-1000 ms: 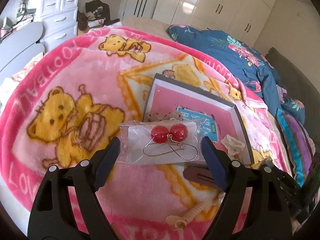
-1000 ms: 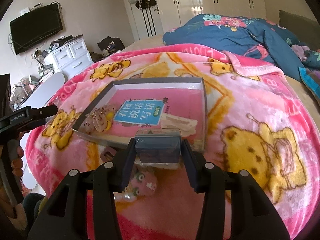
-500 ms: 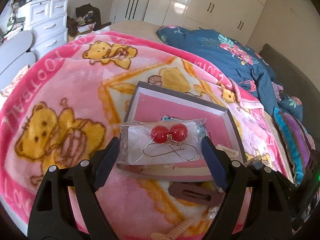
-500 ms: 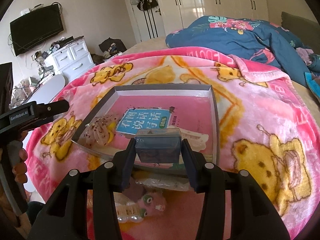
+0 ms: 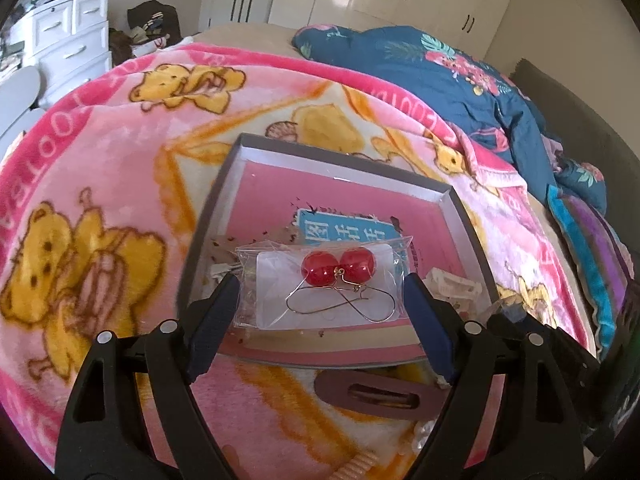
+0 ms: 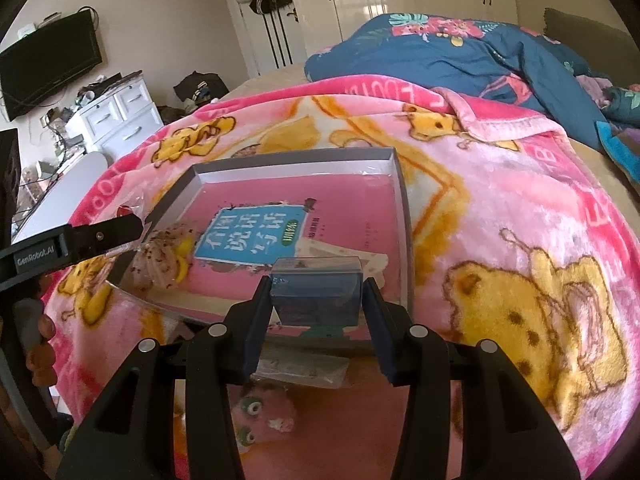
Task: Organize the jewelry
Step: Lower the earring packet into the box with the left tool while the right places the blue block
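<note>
The sorting looks about midway, judging from how things lie. The left gripper holds a clear packet of red ball earrings between wide-set jaws, both pads pressing the packet's short edges, and it hangs over the near edge of the grey tray on the bed. The right gripper has its jaws set narrower, clamped on a small blue box with a clear lid, likewise above the tray's near rim.

Inside the tray a pink booklet with a blue label covers the floor. On it, at about 8 o'clock in the right wrist view, lies a brownish speckled hair piece, and at about 4 o'clock in the left wrist view a pale cream item (what it is I cannot tell).

Still out on the pink bear blanket, just short of the tray: a brown hair clip at 6 o'clock in the left wrist view, a ribbed peach piece below it, and in the right wrist view a flat clear packet and a pink toy-like clip. So two items are in hand and not yet set down, and at least four more wait outside.
</note>
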